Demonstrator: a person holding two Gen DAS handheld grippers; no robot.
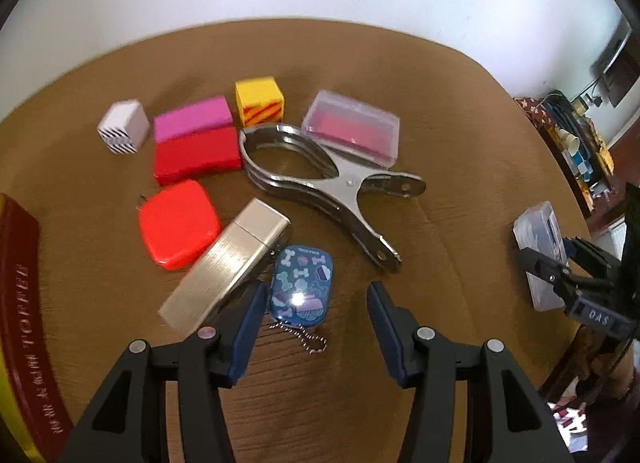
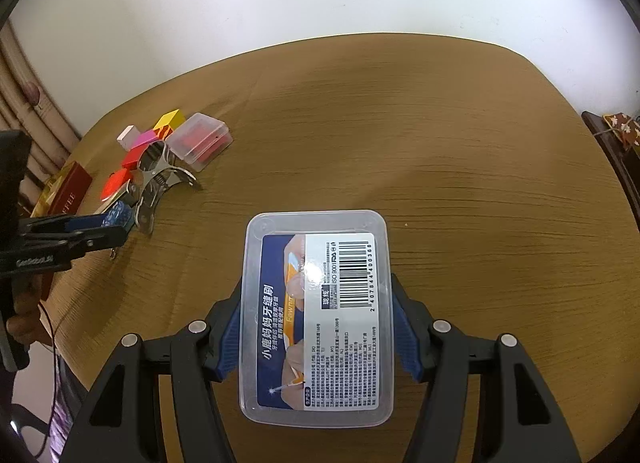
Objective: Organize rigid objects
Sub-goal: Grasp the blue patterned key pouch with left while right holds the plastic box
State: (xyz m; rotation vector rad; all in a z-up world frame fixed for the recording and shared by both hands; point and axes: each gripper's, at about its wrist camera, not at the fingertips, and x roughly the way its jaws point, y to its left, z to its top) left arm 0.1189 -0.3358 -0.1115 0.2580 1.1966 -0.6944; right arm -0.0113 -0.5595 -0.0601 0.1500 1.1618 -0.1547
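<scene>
Glossy metal clamp (image 1: 320, 179), clear plastic box (image 2: 316, 319), wood-grain table (image 2: 460, 143).

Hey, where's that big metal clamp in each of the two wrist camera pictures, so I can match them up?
Left wrist view: the metal clamp lies at centre, just beyond the open left gripper.
Right wrist view: the metal clamp lies far left, small, at the near edge of the cluster of objects.
Shared landmark: the clear case with the pink insert sits right beside the clamp in both views.

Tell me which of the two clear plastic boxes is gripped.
The labelled, barcoded clear plastic box, clamped in the right gripper. The clear box with red contents lies untouched among the clutter.
</scene>
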